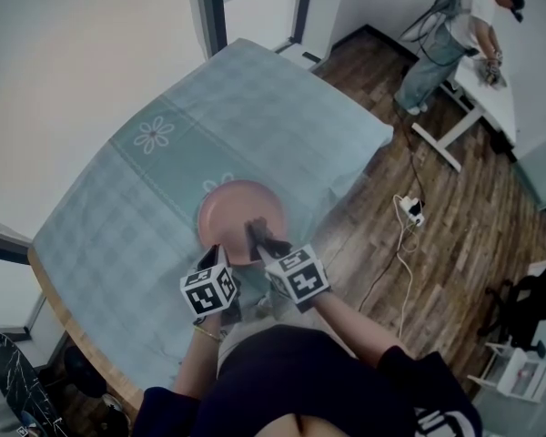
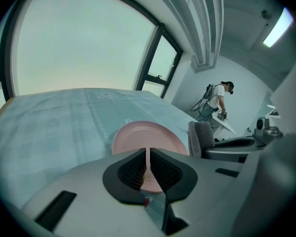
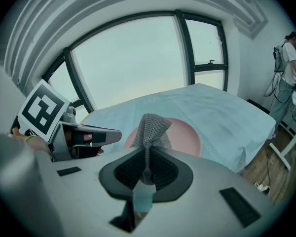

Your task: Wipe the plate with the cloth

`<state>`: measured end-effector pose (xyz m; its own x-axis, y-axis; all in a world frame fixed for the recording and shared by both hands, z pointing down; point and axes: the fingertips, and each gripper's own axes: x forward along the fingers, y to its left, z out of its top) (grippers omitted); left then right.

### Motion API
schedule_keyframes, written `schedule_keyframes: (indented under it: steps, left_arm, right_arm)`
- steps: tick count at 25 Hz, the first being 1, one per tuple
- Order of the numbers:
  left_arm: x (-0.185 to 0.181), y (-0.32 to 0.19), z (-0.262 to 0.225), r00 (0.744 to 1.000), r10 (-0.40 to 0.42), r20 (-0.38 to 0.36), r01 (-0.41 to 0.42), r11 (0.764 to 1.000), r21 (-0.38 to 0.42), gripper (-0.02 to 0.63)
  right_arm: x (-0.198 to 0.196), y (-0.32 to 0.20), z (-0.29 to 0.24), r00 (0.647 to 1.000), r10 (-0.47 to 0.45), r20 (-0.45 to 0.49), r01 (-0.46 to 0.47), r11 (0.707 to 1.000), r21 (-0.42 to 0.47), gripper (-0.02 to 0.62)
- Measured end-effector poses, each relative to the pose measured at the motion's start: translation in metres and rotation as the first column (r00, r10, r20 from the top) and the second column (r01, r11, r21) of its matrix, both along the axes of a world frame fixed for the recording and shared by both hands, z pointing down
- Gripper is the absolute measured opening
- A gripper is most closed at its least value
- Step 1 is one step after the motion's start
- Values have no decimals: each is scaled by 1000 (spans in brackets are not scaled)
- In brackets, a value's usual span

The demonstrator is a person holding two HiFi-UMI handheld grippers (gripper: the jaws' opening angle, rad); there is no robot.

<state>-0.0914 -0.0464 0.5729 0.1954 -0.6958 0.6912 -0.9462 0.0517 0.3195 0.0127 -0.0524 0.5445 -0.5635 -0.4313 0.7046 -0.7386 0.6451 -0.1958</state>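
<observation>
Right gripper fingers clenched on the grey cloth, its lower end hidden between them. Left gripper fingers nearly together, gripping nothing, with only a slit showing pink. Plate sits on the blue-covered bench, its near rim hidden behind both grippers in the head view.

Your cloth coarse grey open weave, plate smooth pink with faint sheen, tablecloth matt checked fabric, right gripper pads black, ribbed, matt, floor at frame right wood planks.
</observation>
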Motion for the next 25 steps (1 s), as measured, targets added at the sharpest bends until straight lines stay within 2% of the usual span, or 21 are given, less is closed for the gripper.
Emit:
schedule_keyframes:
  steps: [6,12,25]
  left_arm:
    - [17,11,-9,999,47,-6,-47,999,-14,14]
    - [33,22,-18,996,85,-12,-85,996,0,14]
    - [74,75,-41,998,57,-33,-56,998,31,14]
  right_arm:
    - [7,8,-10,999,25,23,-25,1000,2,32]
    - [15,18,-23,999,32,42,-33,999,14,32]
    - [47,76,-41,997,12,77,-16,999,51,32]
